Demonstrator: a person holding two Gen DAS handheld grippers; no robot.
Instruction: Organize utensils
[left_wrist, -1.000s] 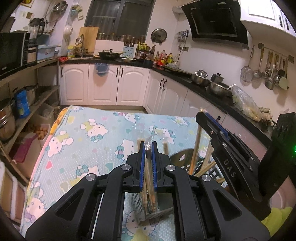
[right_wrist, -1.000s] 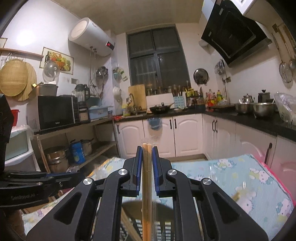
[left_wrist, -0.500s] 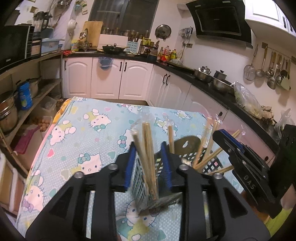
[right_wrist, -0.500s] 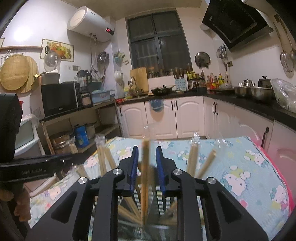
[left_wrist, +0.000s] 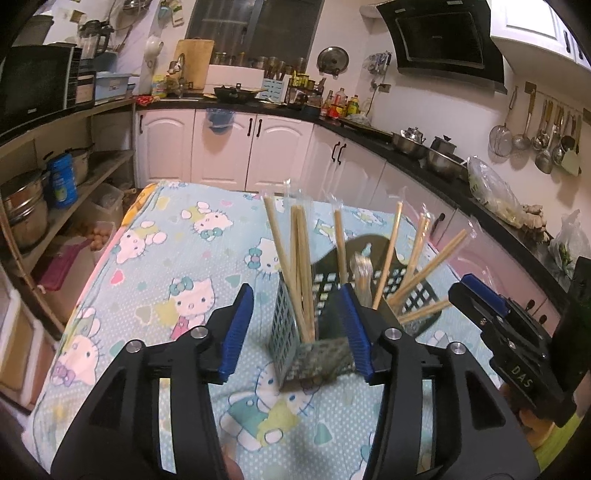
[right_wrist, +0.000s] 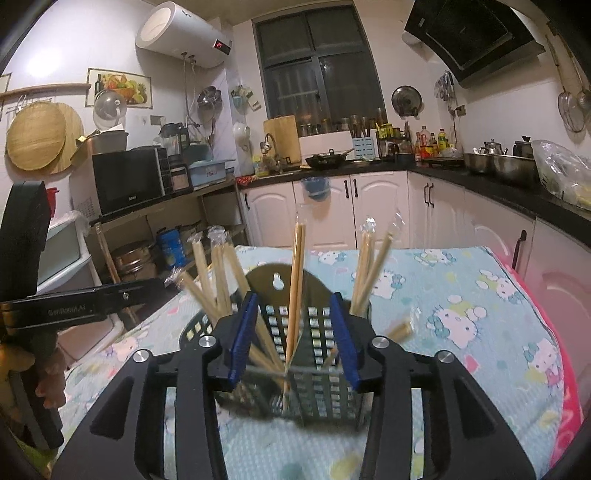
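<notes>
Left wrist: jaws opening, chopsticks (left_wrist: 301, 273) upright in rack (left_wrist: 291, 332).

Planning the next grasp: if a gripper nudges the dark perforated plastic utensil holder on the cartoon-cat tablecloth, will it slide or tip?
Probably slides: the dark perforated plastic utensil holder looks thin-walled and light, on smooth-looking cloth. Tipping seems possible, since the wrapped wooden chopsticks stand well above its rim and lean outward. They would likely rattle and shift.
</notes>
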